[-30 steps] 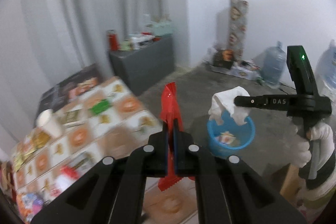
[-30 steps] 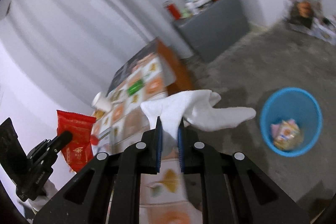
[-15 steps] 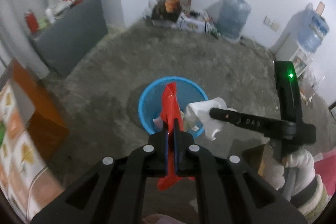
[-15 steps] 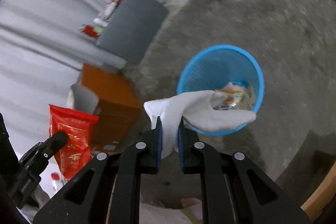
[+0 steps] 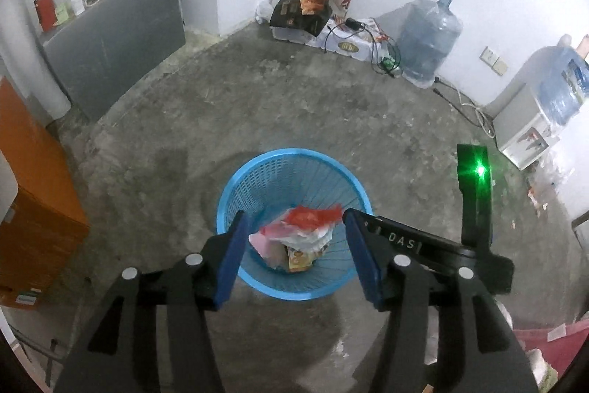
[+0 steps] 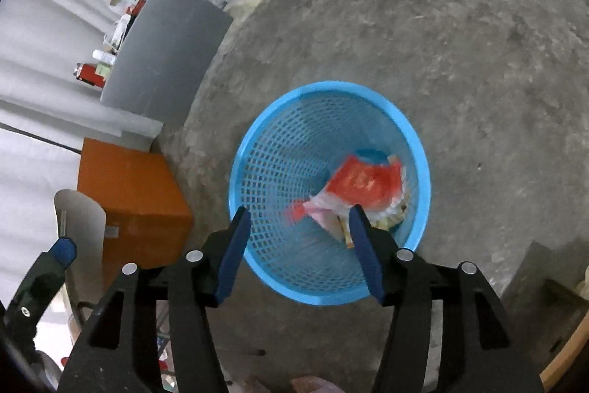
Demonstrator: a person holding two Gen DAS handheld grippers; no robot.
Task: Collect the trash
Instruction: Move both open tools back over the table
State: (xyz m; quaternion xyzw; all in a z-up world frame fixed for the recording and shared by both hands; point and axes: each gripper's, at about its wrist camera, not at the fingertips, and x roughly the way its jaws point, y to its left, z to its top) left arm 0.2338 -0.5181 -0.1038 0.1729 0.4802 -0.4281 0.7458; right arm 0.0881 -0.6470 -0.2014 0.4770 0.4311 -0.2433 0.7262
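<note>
A blue mesh waste basket (image 5: 257, 183) stands on the concrete floor; it also shows in the right wrist view (image 6: 279, 179). A red wrapper (image 5: 313, 216) lies inside it on other trash, also seen in the right wrist view (image 6: 364, 183). The white tissue is not clearly seen. My left gripper (image 5: 294, 260) is open and empty above the basket's near rim. My right gripper (image 6: 300, 253) is open and empty above the basket too. The right gripper's body (image 5: 434, 245) shows at the right of the left wrist view.
An orange box (image 5: 33, 209) stands left of the basket, with a grey cabinet (image 5: 114, 35) behind it. Water jugs (image 5: 427, 39), boxes and cables line the far wall. A water dispenser (image 5: 526, 131) is at the right.
Both grippers swung from the table to over the basket, then opened. The red wrapper and the white tissue left the jaws; the wrapper now lies in the basket.
</note>
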